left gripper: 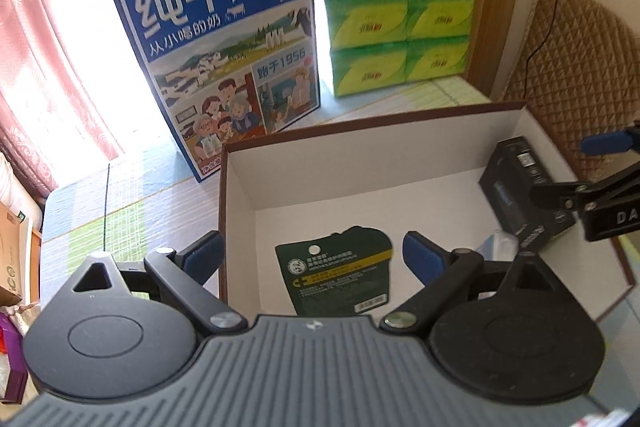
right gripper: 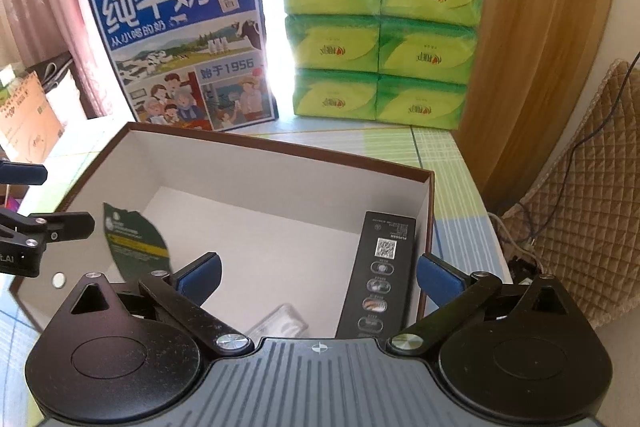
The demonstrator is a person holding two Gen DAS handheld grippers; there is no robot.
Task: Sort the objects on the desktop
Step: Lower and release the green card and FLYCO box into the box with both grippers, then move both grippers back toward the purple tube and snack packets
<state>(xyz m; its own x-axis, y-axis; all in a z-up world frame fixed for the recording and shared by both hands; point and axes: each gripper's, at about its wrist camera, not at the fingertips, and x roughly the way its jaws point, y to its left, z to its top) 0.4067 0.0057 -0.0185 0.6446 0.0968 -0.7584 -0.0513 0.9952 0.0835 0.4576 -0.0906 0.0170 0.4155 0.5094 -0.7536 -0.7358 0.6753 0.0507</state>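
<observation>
Dark green packet (left gripper: 336, 269): lies flat on the white floor of the open box (left gripper: 236, 195), toward its left wall; its lower edge is cut off by the left gripper's body in the left wrist view, and its print is too small to read.
Black carton (right gripper: 380, 267): lies along the box's right wall, label side up with a QR code; its near end is hidden behind the right gripper's body, and in the left wrist view the other tool's fingers cover part of it.
Clear plastic item (right gripper: 280, 321): on the box floor near the front edge, between packet and carton; blurred, what it is cannot be told.
Left gripper (left gripper: 312, 257): fingers spread wide, nothing between them, above the box's left front part over the packet.
Right gripper (right gripper: 318, 275): fingers spread wide and empty, above the box's right front part by the carton.
Box: brown outside, white inside, on the checked tabletop (right gripper: 440, 155); its near rim is hidden.
Milk carton case (left gripper: 224, 47): upright behind the box's far left corner.
Green tissue packs (right gripper: 380, 39): stacked at the far edge, right of the milk case.
</observation>
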